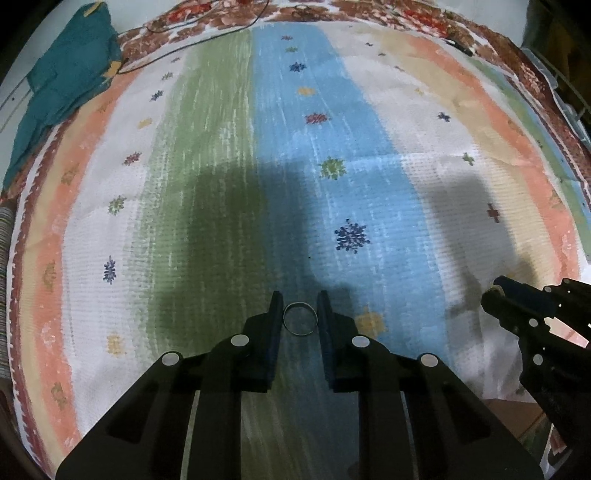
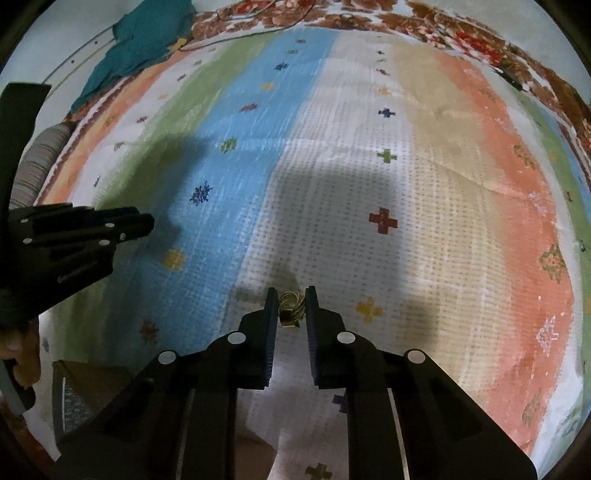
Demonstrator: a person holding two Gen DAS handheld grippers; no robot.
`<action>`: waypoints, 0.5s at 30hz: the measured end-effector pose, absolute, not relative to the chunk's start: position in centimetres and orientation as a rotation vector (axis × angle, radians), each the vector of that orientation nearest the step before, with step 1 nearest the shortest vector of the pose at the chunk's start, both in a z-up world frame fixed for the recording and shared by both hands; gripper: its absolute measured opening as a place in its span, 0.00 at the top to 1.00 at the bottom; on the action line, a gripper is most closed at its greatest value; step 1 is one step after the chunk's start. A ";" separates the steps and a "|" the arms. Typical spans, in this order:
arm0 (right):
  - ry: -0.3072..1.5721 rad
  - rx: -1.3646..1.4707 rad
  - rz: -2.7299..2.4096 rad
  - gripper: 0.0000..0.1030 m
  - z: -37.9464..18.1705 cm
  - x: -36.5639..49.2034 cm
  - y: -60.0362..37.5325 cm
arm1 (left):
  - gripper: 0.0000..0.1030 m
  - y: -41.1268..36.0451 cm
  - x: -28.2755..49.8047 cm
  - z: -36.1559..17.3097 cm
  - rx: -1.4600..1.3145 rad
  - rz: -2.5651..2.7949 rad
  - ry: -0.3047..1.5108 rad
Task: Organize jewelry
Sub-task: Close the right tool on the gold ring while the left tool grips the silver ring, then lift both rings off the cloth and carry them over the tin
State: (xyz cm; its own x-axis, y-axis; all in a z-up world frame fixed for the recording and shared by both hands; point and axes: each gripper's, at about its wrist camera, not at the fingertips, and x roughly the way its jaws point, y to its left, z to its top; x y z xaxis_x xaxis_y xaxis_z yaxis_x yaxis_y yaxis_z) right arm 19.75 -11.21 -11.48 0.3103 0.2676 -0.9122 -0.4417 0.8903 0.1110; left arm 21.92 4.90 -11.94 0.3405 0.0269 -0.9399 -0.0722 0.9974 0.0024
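In the left wrist view my left gripper (image 1: 300, 308) is shut on a plain silver ring (image 1: 300, 319), held between its fingertips above the blue stripe of the striped bedspread (image 1: 258, 155). In the right wrist view my right gripper (image 2: 291, 303) is shut on a gold ornate ring (image 2: 290, 308), held between its fingertips above the white stripe. The right gripper also shows at the right edge of the left wrist view (image 1: 496, 295). The left gripper shows at the left edge of the right wrist view (image 2: 144, 225).
A teal cloth (image 1: 70, 81) lies bunched at the far left corner of the bedspread, with a thin dark cord (image 1: 207, 33) running along the far edge. A striped pillow (image 2: 37, 162) sits at the left side. A brown floral border (image 2: 480, 40) rims the far edge.
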 end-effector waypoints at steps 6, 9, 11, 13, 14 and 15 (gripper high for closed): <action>1.126 -0.129 0.452 0.85 -9.7 18.8 -12.6 | 0.82 4.0 20.7 -9.8 -0.030 0.043 1.178; 1.101 -0.119 0.435 0.85 -8.8 18.3 -13.1 | 0.82 3.4 20.0 -8.7 -0.029 0.029 1.153; 1.081 -0.115 0.420 0.85 -8.2 17.9 -13.4 | 0.82 2.9 19.5 -8.0 -0.018 0.019 1.139; 1.063 -0.107 0.412 0.85 -7.6 17.6 -13.9 | 0.82 2.3 19.1 -7.4 0.002 0.009 1.126; 1.057 -0.099 0.412 0.85 -7.2 17.4 -14.1 | 0.82 2.1 18.9 -7.2 0.002 0.003 1.121; 1.053 -0.093 0.412 0.85 -7.0 17.2 -14.2 | 0.82 2.0 18.6 -6.9 -0.002 -0.003 1.115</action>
State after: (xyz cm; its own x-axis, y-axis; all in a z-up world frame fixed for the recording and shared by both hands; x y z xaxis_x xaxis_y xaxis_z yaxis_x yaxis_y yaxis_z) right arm 17.20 -14.16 -6.97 0.4267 0.2853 -0.8582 -0.3733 0.9199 0.1203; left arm 18.64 1.99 -6.88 0.4405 -0.0036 -0.8978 0.0015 1.0000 -0.0032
